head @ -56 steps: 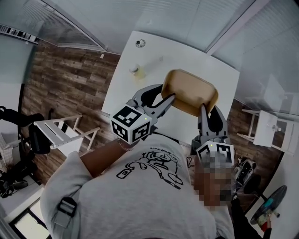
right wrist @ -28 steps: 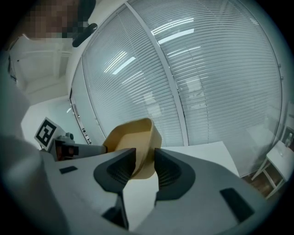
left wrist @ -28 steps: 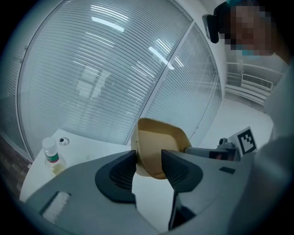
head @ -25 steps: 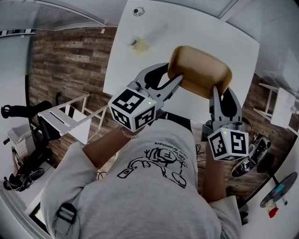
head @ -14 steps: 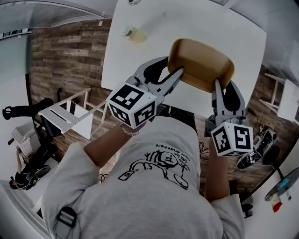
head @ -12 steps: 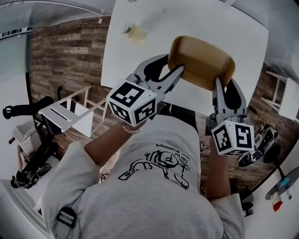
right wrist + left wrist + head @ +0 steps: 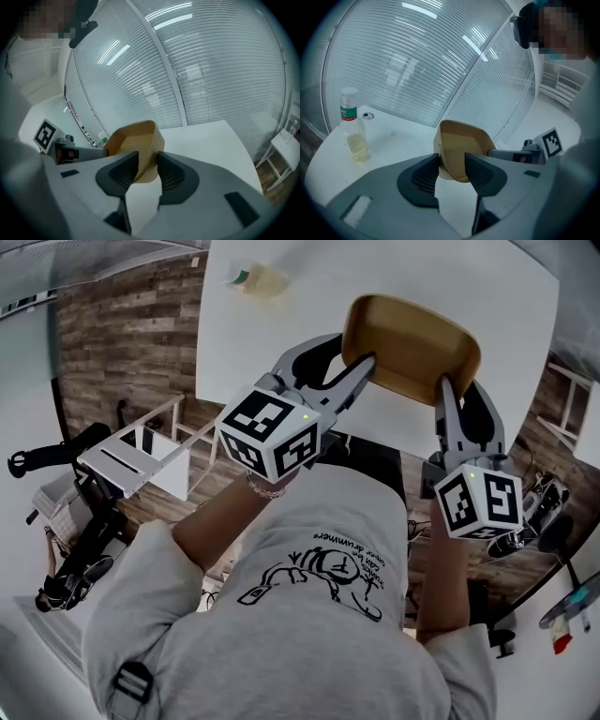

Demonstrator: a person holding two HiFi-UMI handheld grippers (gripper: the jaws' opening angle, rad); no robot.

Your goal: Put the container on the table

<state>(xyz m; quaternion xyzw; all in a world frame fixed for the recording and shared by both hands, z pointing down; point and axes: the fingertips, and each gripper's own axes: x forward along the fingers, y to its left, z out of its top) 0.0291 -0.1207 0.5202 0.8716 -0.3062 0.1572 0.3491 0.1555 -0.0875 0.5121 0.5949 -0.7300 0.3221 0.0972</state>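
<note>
Tan container (image 7: 412, 345), open top, held over white surface (image 7: 281, 343) nr its front edge, one end to each side. Inside looks bare in left gripper view (image 7: 461, 147): no contents seen. Tilted.

L hand-held gripper (image 7: 359, 351) pinches container's left end wall, one jaw inside, one outside (image 7: 452, 164). R hand-held gripper (image 7: 457, 388) pinches the opposite end the same way (image 7: 147, 164); container (image 7: 133, 140) shows past its jaws.

Clear bottle (image 7: 351, 126) upright on surface, well apart from container, to the left. White cap, green/red label, pale yellow liquid in lower part only.

Hard to make out: whether container base touches surface, can't tell. Jaws cover the gripped wall sections. Bottle (image 7: 251, 277) cut off by top edge in head view. Label print too small to read.
</note>
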